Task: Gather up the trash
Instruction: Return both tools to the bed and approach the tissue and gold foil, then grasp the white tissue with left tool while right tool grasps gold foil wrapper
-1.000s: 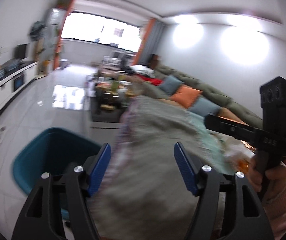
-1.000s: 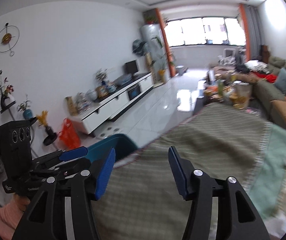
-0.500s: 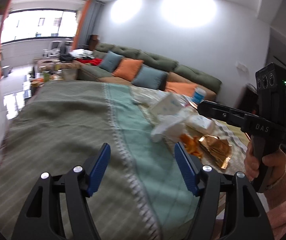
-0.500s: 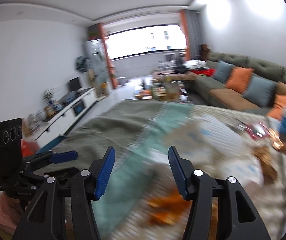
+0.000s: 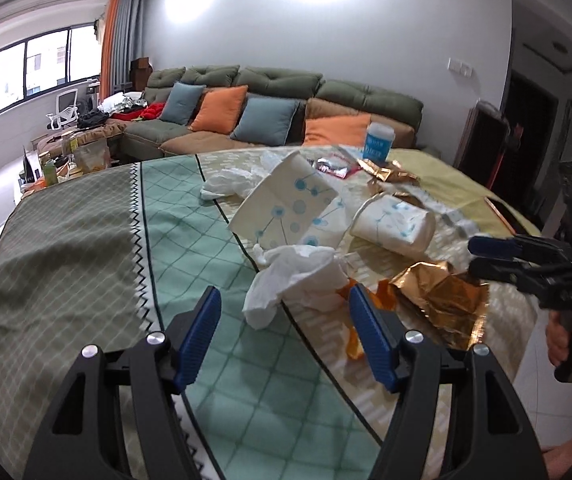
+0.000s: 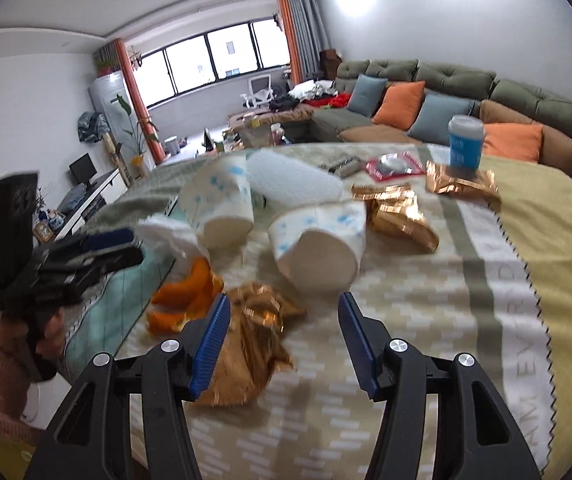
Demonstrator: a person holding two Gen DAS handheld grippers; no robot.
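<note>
Trash lies on the cloth-covered table (image 5: 86, 248). A crumpled white tissue (image 5: 297, 280) sits just beyond my open, empty left gripper (image 5: 282, 312). Two white paper cups with blue dots lie on their sides (image 5: 286, 208) (image 5: 393, 220). A gold foil wrapper (image 5: 437, 296) and orange peel (image 6: 186, 292) lie near them. My right gripper (image 6: 282, 320) is open and empty, above the gold foil wrapper (image 6: 258, 336). The cups also show in the right wrist view (image 6: 317, 240) (image 6: 218, 204).
A blue-and-white cup (image 6: 465, 144) stands upright at the table's far side, with more gold wrappers (image 6: 461, 184) and a red packet (image 6: 393, 166) near it. A green sofa with orange and blue cushions (image 5: 246, 112) stands behind. A cluttered low table (image 5: 74, 152) is at the far left.
Both views have swung from the floor and the teal bin to the trash on the table. Both grippers have come close to the trash and stay open.
</note>
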